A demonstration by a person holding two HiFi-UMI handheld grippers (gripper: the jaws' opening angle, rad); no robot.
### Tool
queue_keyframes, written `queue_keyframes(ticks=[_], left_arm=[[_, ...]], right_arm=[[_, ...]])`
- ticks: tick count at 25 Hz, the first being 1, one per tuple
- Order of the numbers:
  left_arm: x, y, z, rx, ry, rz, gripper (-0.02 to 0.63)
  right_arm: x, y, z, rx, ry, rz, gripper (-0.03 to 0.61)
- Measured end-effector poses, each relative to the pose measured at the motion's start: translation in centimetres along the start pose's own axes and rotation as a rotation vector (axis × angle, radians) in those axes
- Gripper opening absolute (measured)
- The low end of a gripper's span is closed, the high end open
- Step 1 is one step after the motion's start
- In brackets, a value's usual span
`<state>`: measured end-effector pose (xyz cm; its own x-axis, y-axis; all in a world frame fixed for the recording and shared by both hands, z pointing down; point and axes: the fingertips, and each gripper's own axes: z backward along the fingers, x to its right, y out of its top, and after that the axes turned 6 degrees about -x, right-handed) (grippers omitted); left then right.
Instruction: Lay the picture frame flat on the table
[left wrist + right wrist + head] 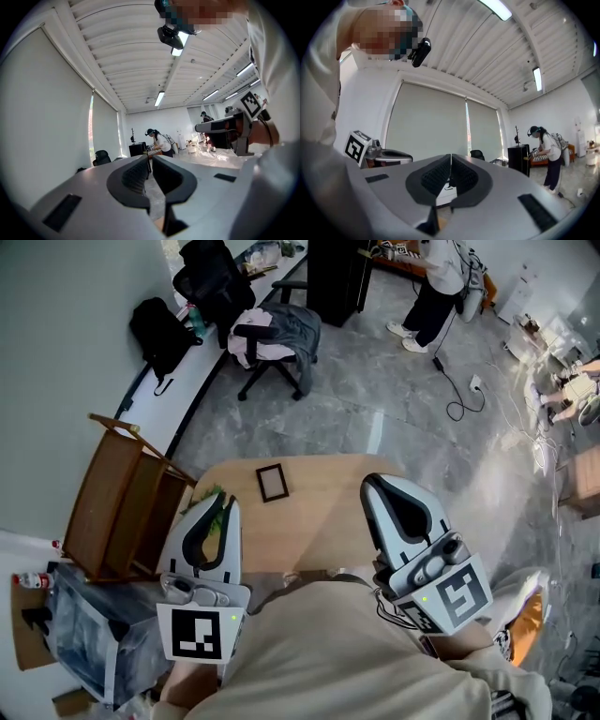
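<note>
Fingers pressed together, left gripper (225,502) and right gripper (372,486) point forward, level.

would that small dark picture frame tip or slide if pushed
The small dark rectangular picture frame seems to lie flat on the tan wooden table, so tipping looks unlikely. Thin and small, it would probably slide easily.

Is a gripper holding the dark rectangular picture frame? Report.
No, the picture frame lies on the light wooden table, clear of the left gripper and right gripper.
</note>
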<state>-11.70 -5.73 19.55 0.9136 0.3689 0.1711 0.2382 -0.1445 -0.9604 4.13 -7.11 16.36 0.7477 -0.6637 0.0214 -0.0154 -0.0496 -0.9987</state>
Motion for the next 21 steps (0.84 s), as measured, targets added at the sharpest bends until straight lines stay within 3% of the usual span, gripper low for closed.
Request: queue_keyframes(ticks=[9, 21], left_arm=[[0.6, -0.9, 0.2, -0.014, -0.012, 0.026, 0.031], [0.8, -1.6, -0.2, -0.036, -0.037, 0.034, 0.031]], right_arm=[[0.1, -0.3, -0.2, -0.017, -0.037, 0.032, 0.002], [0.2, -1.0, -0.4, -0.017, -0.057, -0.004, 0.002]])
